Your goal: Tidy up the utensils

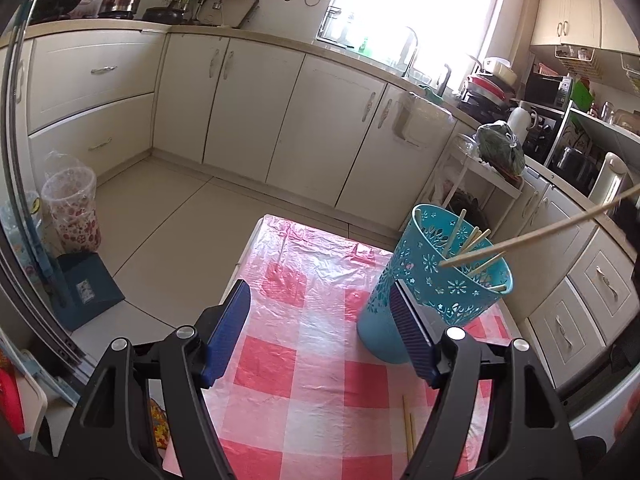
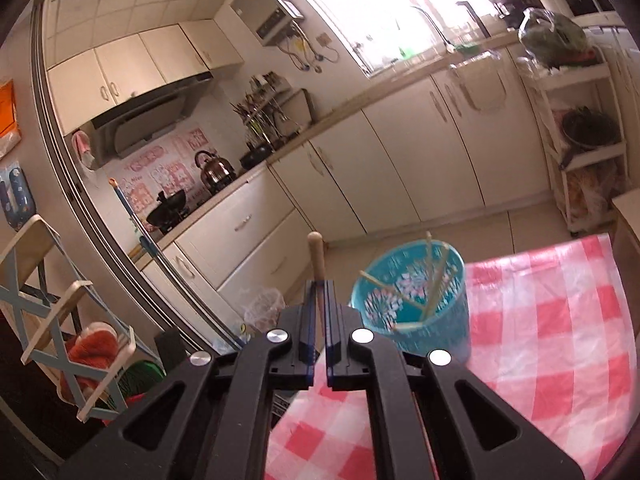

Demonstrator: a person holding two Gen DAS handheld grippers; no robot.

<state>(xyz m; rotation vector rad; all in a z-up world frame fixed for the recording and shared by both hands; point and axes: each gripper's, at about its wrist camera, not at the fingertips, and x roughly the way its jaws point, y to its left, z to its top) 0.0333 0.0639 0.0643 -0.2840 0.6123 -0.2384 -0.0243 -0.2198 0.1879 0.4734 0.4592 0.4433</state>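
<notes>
A teal cut-out utensil holder (image 1: 440,280) stands on the red-and-white checked table cloth (image 1: 312,380), with several wooden chopsticks (image 1: 476,240) leaning inside it. My left gripper (image 1: 320,332) is open and has nothing between its blue pads (image 1: 228,332); its right finger is just in front of the holder's lower left side. A long wooden chopstick (image 1: 540,232) reaches in from the right, its tip over the holder's mouth. In the right wrist view my right gripper (image 2: 319,284) is shut on that chopstick (image 2: 316,256), raised beside the holder (image 2: 416,308). Two more chopsticks (image 1: 408,432) lie on the cloth.
The table's far edge (image 1: 320,228) drops to a tiled floor. A plastic-lined bin (image 1: 72,216) and a dark dustpan (image 1: 88,292) sit on the floor at the left. A white rack with a green bag (image 1: 500,152) stands behind the holder. A folding chair (image 2: 60,320) is at the left.
</notes>
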